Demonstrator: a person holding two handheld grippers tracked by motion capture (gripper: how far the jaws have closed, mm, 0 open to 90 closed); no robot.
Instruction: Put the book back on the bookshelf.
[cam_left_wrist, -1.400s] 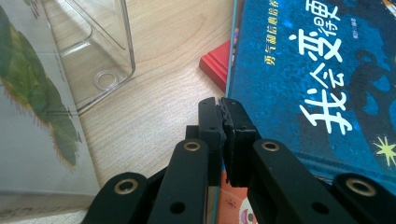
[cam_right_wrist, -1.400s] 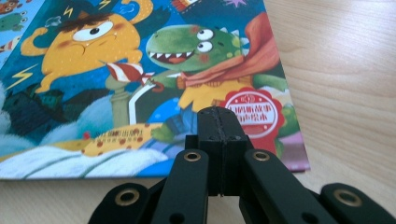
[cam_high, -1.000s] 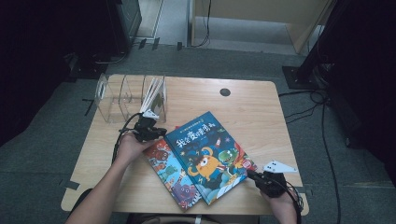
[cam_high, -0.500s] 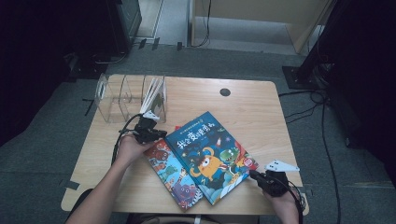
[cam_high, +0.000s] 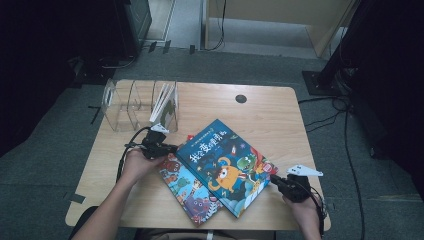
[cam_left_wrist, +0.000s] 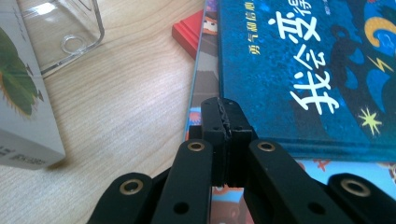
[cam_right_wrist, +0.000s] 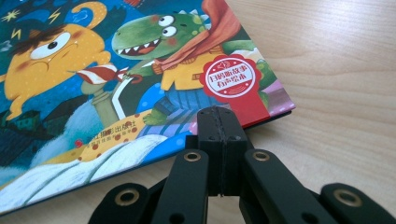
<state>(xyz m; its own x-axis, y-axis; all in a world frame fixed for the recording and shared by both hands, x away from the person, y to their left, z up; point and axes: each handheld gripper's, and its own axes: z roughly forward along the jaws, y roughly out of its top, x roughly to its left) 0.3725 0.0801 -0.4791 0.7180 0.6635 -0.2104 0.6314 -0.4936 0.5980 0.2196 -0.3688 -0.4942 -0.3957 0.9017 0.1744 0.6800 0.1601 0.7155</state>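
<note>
A blue picture book (cam_high: 225, 162) with cartoon monsters lies slanted on the wooden table (cam_high: 280, 115), on top of a second colourful book (cam_high: 187, 192). A red book (cam_left_wrist: 189, 32) peeks out under their far corner. My left gripper (cam_high: 171, 148) sits at the blue book's left corner. In the left gripper view its jaws (cam_left_wrist: 225, 116) are shut, with nothing between them, the tips right at the spine edge of the blue book (cam_left_wrist: 303, 70). My right gripper (cam_high: 274, 179) rests at the right corner of the blue book (cam_right_wrist: 116, 70), and its jaws (cam_right_wrist: 222, 123) are shut and empty, tips against the cover's edge.
A clear acrylic book stand (cam_high: 125, 105) occupies the table's far left, with a white book (cam_high: 165, 102) leaning in its right slot. A round cable hole (cam_high: 241, 98) is at the far middle. Bare wood lies to the right of the books.
</note>
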